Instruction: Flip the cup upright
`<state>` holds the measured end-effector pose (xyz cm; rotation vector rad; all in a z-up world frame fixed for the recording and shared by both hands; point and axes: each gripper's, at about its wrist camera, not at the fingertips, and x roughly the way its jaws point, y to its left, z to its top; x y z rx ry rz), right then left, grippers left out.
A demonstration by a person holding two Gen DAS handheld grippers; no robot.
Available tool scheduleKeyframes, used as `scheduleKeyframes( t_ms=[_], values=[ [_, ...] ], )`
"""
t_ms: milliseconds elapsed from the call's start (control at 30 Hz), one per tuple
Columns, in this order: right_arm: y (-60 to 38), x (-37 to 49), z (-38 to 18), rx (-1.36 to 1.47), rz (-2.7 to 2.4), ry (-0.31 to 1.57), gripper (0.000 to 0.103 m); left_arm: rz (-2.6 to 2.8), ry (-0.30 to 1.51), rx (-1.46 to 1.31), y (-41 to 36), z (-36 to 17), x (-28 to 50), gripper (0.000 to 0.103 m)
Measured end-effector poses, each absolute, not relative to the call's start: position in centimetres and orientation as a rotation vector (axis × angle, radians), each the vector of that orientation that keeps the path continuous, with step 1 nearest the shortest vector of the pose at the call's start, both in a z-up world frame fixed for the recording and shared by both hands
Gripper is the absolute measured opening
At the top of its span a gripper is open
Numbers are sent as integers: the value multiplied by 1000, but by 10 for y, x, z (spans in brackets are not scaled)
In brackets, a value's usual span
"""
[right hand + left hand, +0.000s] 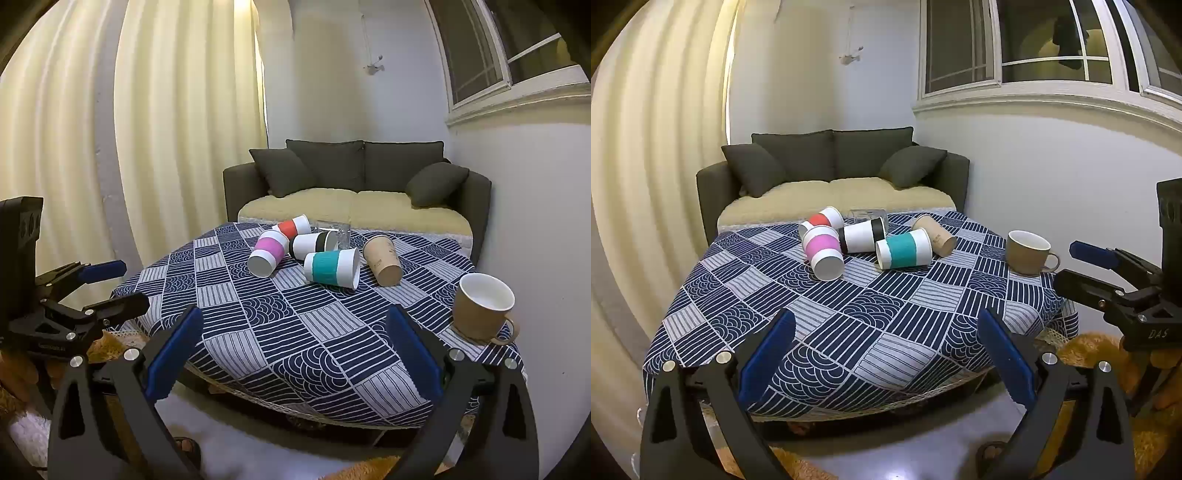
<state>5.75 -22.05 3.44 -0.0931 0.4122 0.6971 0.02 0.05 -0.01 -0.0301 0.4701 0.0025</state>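
Several paper cups lie on their sides at the far middle of the table: a pink-banded cup (822, 252) (267, 253), a red-banded cup (823, 220) (292, 226), a black-banded cup (862, 234) (314, 242), a teal-banded cup (904, 249) (332, 267) and a plain brown cup (934, 234) (382, 260). A clear glass (866, 213) (334, 230) lies behind them. A brown mug (1028, 252) (482, 308) stands upright at the right edge. My left gripper (886, 354) is open and empty before the near table edge. My right gripper (295, 354) is open and empty, also short of the table.
The table wears a blue and white patterned cloth (868, 317) (314, 332). A dark sofa (831, 173) (362, 177) stands behind it, curtains (657, 166) to the left, a white wall (1052, 177) to the right. Each gripper shows in the other's view: right (1108, 269), left (107, 288).
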Motion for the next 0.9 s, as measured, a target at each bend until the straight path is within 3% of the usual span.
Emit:
scheduleKeyframes(
  t_ms=[900],
  values=[
    [-223,54,37,-93,703,404,98,17,469,-48,1,2,0,97]
  ],
)
